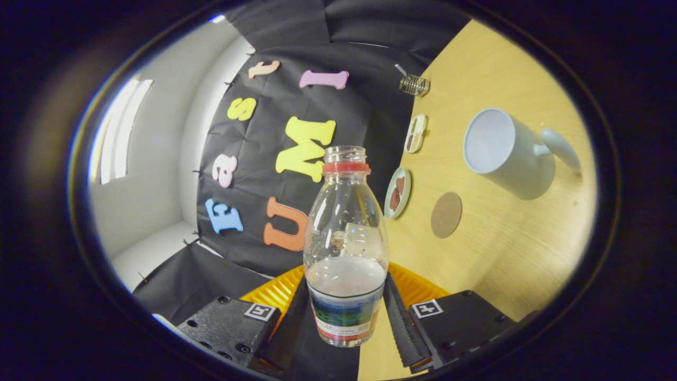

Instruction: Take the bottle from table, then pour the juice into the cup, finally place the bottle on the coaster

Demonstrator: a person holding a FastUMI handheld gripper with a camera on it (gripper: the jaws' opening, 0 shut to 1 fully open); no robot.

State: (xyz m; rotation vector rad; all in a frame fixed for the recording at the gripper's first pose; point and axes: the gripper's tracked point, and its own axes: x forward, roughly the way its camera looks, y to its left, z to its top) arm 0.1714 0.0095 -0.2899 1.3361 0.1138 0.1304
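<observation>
One of three steps looks done: the bottle (346, 248) is off the bench (508, 248), clamped between the fingers of the gripper (346, 312), one pad on each side of its labelled lower body. So the gripper is closed on the bottle, holding firm as far as I can judge.

Bottle is uncapped, red neck ring, clear body. Some pale liquid sits in the bottom part, level just above the label. The whole view is rolled hard to one side, bench running up one side of the scene, so the gripper and bottle appear tipped over toward the cup (502, 151). Yet no stream at the mouth, and liquid is nowhere near the neck. My read: pour is either starting or the tilt is underway, cannot tell which.

Cup is a white mug with handle, standing on the bench well beyond the fingers, apart from the bottle mouth. Its inside looks plain white, no juice visible, though the angle is poor.

Coaster (446, 214), a round brown disc, lies bare on the bench between the cup and a small dish (397, 193) with something brown on it. A second small dish (415, 133) and a little metal rack (413, 84) sit farther off.

Left: get the mouth over the cup, pour, then set the bottle on the coaster.
</observation>
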